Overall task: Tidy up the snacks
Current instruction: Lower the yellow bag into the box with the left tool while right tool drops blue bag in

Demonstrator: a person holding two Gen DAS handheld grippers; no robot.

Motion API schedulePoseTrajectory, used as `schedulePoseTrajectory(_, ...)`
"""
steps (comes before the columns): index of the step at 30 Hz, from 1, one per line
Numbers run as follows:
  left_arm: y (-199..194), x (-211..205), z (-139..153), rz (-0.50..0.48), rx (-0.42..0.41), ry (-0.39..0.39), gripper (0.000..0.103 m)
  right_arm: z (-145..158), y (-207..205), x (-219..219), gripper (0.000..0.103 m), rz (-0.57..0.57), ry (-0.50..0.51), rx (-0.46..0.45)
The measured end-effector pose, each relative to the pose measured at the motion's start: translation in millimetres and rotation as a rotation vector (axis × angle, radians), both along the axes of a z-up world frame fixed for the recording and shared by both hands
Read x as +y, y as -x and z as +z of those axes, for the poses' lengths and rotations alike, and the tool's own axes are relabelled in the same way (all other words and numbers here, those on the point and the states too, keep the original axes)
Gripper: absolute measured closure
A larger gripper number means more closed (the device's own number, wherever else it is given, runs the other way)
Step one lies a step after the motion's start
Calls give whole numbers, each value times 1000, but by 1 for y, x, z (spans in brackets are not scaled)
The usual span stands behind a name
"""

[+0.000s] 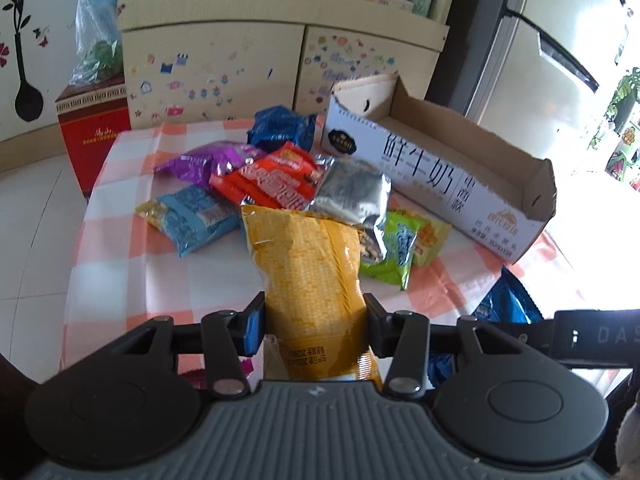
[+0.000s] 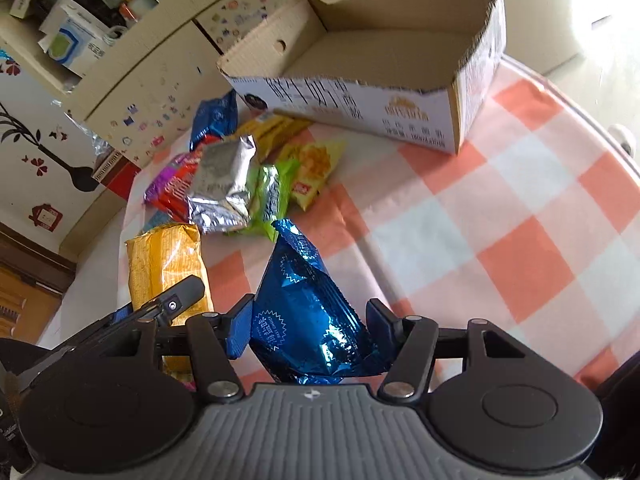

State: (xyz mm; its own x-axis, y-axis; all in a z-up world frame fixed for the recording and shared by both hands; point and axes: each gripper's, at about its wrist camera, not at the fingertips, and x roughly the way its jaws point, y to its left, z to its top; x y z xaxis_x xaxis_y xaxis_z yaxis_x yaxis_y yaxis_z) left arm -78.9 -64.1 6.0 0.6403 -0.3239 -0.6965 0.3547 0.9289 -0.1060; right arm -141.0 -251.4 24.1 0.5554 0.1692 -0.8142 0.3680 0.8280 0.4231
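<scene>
My left gripper [image 1: 315,320] is shut on a yellow snack bag [image 1: 308,264], held above the checked tablecloth; the bag also shows in the right wrist view [image 2: 164,264]. My right gripper [image 2: 310,320] is shut on a shiny blue snack bag [image 2: 308,308], whose edge shows in the left wrist view [image 1: 504,304]. An open cardboard milk box [image 1: 460,184] lies beyond, seen empty in the right wrist view [image 2: 400,52]. A pile of snack packets lies in front of it: silver [image 1: 352,192], red [image 1: 272,180], purple [image 1: 208,160], light blue [image 1: 196,216], green [image 1: 392,252], dark blue [image 1: 280,128].
The table wears an orange and white checked cloth [image 2: 500,240]. A cream cabinet with stickers [image 1: 216,68] stands behind the table, shelves above it full of boxes. A red box [image 1: 92,136] stands on the floor at left. A refrigerator [image 1: 560,40] is at right.
</scene>
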Motion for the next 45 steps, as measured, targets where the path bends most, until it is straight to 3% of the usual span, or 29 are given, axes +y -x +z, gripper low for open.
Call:
schedulePoseTrajectory(14,-16,-18,43,-17,-63,83,55,51,-39,-34,37,71,115,-160)
schedulePoseTrajectory(22,-47,-55,66,-34,-89,128,55,67,-68,-73,37,15,177,-228)
schedulePoseTrajectory(33,-85,-128,70,-126,-111,98,55,67,-92,-108,37,-75,178,-204)
schedulePoseTrajectory(45,-135,-176,57,-121,-74,78,55,59,-114,-126,37,-153,171,-169)
